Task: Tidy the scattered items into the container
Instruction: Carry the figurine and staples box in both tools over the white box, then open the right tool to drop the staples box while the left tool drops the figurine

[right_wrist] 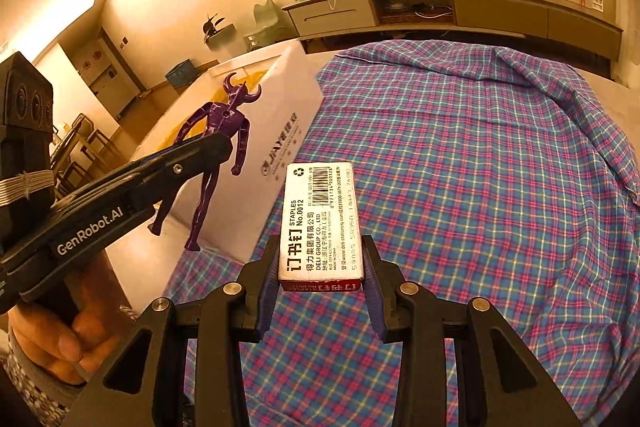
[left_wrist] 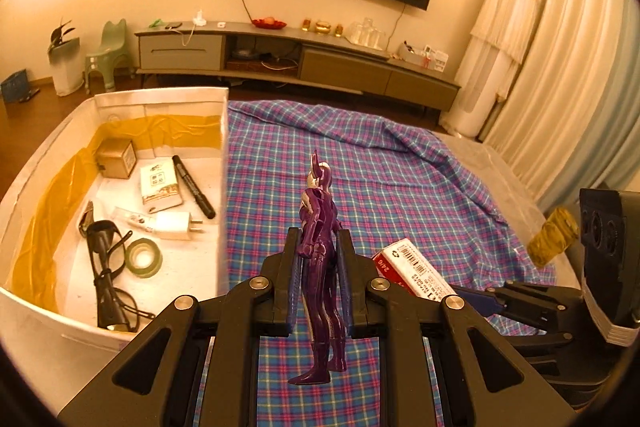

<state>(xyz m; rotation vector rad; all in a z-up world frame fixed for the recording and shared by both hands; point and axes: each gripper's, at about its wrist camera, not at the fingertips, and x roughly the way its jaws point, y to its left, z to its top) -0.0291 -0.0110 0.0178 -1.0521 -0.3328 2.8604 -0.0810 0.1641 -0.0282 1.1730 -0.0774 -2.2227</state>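
Jaws of the left gripper pinch a purple figure; the right gripper clamps a staples box beside the white container

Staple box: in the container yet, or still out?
Out. The right gripper holds the staple box in the air above the plaid cloth, beside the container.

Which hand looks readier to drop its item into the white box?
Probably the left: its gripper, holding the purple figure, is right beside the white box. The right gripper, with the staples box, is farther away.
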